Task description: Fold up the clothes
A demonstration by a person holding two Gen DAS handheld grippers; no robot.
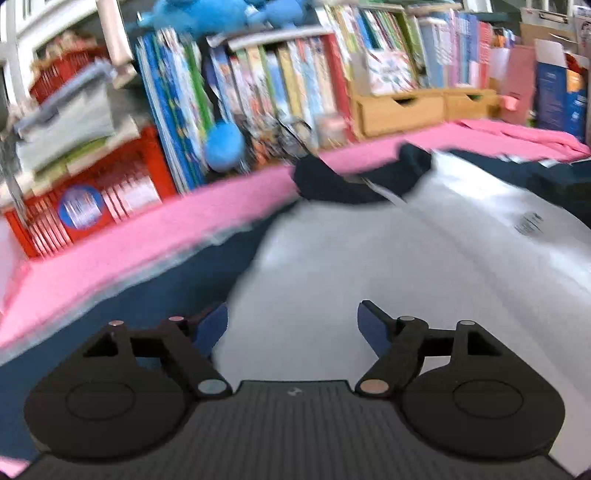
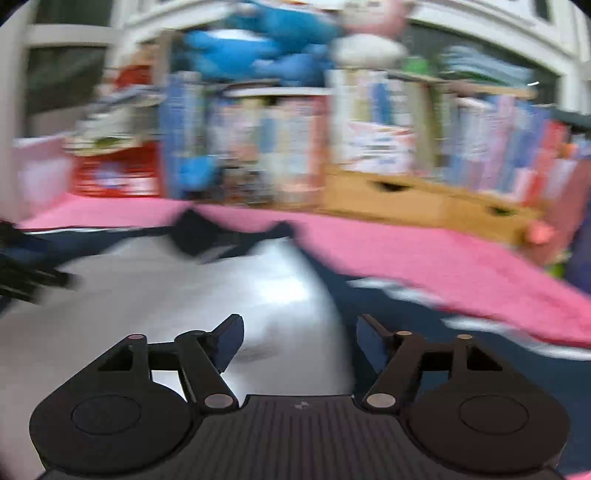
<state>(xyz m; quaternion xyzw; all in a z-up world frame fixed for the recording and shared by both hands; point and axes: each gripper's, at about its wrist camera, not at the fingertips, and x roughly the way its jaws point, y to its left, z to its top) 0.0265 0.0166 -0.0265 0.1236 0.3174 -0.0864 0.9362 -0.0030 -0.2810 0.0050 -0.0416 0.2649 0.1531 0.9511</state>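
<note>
A white shirt (image 1: 369,251) with a navy collar (image 1: 354,181) and navy sleeves lies flat on a pink cloth (image 1: 122,251). My left gripper (image 1: 291,325) hovers open over its left side, above the seam between the white body and the left navy sleeve (image 1: 159,295), with nothing between the fingers. In the right wrist view the same shirt (image 2: 184,295) shows with its collar (image 2: 207,236) at the far end. My right gripper (image 2: 299,339) is open above the white body's right edge, beside the right navy sleeve (image 2: 424,332). Both views are motion-blurred.
Behind the pink cloth stands a row of books (image 1: 280,81), wooden drawer boxes (image 1: 402,110), a red crate (image 1: 96,199) and blue plush toys (image 1: 207,14). The left gripper's dark fingers (image 2: 22,273) show at the left edge of the right wrist view.
</note>
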